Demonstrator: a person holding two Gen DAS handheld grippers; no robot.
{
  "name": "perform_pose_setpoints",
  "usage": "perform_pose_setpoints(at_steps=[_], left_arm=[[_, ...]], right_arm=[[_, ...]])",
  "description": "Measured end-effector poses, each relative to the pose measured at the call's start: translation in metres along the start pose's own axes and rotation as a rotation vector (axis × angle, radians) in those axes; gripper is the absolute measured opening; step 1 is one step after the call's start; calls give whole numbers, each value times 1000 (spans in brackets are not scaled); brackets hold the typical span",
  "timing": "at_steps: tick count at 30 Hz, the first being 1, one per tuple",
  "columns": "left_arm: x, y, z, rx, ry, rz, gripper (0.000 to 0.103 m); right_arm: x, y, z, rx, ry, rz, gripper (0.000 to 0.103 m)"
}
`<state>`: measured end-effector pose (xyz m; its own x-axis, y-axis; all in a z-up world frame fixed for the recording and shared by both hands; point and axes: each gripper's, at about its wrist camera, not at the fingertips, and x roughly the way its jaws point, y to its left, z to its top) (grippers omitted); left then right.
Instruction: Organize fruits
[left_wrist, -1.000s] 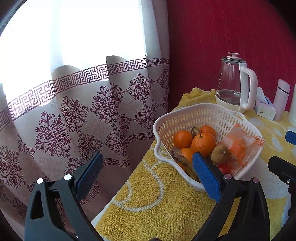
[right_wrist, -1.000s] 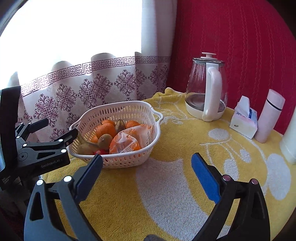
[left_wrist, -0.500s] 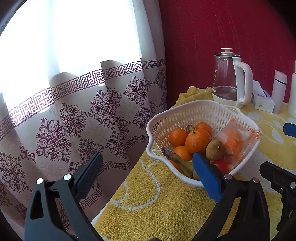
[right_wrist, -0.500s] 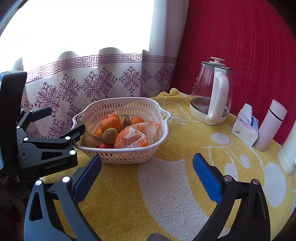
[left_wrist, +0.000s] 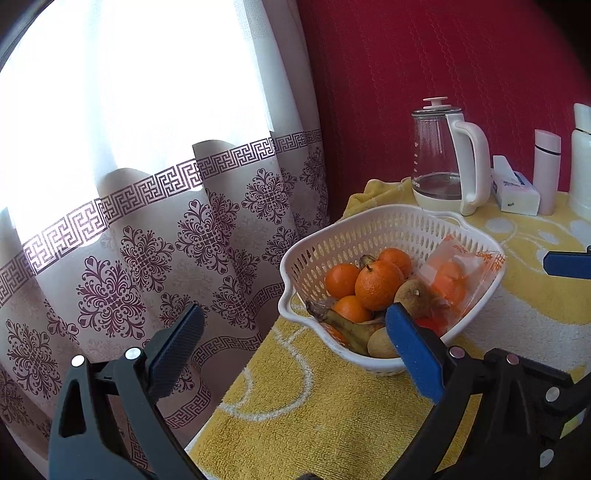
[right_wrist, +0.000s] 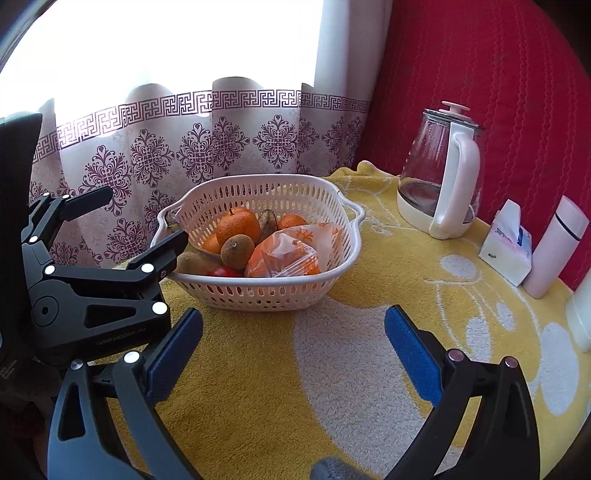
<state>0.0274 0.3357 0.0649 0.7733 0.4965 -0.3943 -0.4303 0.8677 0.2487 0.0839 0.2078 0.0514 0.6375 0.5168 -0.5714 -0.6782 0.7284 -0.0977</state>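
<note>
Our left claw (left_wrist: 291, 347), spread and empty, sits just beside the basket (left_wrist: 369, 229), fruit ahead to its right; our right claw (right_wrist: 293, 349), also spread, is farther back.

Both my grippers are empty, jaws spread wide.

Left gripper (left_wrist: 295, 347): in its own wrist view the two black arms rise from the bottom corners of the frame; blue pads face each other across a broad gap, one pad lower left of centre, one lower right. Nothing between them.

Right gripper (right_wrist: 293, 349): same pose in its own view, arms from the bottom corners, pads far apart, nothing gripped.

In the right wrist view, my left gripper (right_wrist: 144, 218) shows at the left edge, mid-height, fingers splayed and pointing toward frame centre. In the left wrist view, one blue pad (left_wrist: 567, 263) of the right gripper pokes in at the right edge.
</note>
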Motion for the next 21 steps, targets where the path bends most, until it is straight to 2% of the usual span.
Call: perform_pose_setpoints(at_steps=[6, 14, 21], left_arm=[[-4, 3, -3, -6, -5, 5, 100], [-16, 20, -11, -51, -8, -1, 100], [-16, 19, -13, -43, 6, -7, 100]], right_arm=[[2, 3, -1, -33, 4, -22, 98], [4, -3, -1, 1, 12, -6, 98], [5, -4, -1, 9, 17, -4, 98]])
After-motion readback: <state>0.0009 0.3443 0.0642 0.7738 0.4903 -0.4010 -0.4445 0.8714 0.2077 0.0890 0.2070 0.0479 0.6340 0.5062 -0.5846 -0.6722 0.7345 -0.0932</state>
